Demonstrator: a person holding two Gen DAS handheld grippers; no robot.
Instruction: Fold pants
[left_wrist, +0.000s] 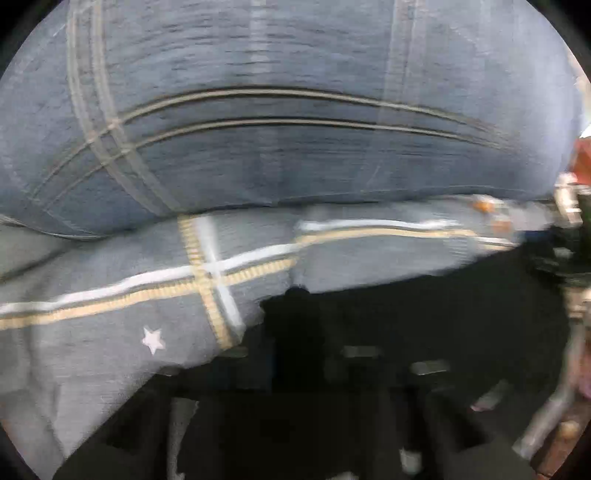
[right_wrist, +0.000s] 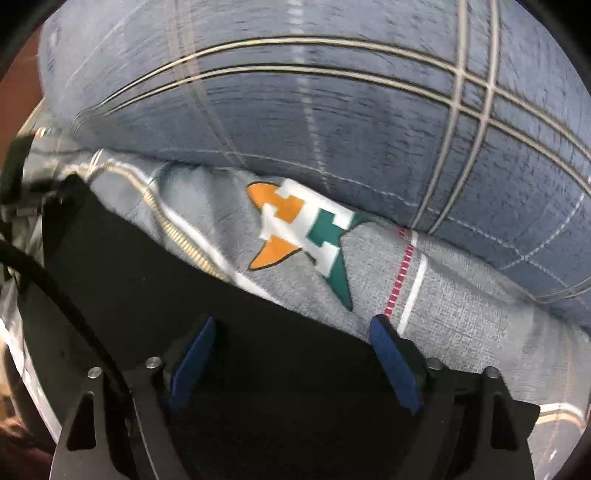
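The grey-blue checked bedding (right_wrist: 332, 122) fills my view. The black fabric pants (right_wrist: 155, 258) lie over it, directly beneath my right gripper (right_wrist: 295, 332), blue pads spread apart; my left gripper (left_wrist: 295, 369) (dark, blurred) is pressed together.

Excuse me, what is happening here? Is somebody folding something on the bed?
A person works with two hand-held grippers on black pants that lie on a grey bedsheet, in front of a blue plaid pillow. The right gripper stands open over the black cloth. The left gripper is hidden in dark blur, apparently shut; the fold is not finished.
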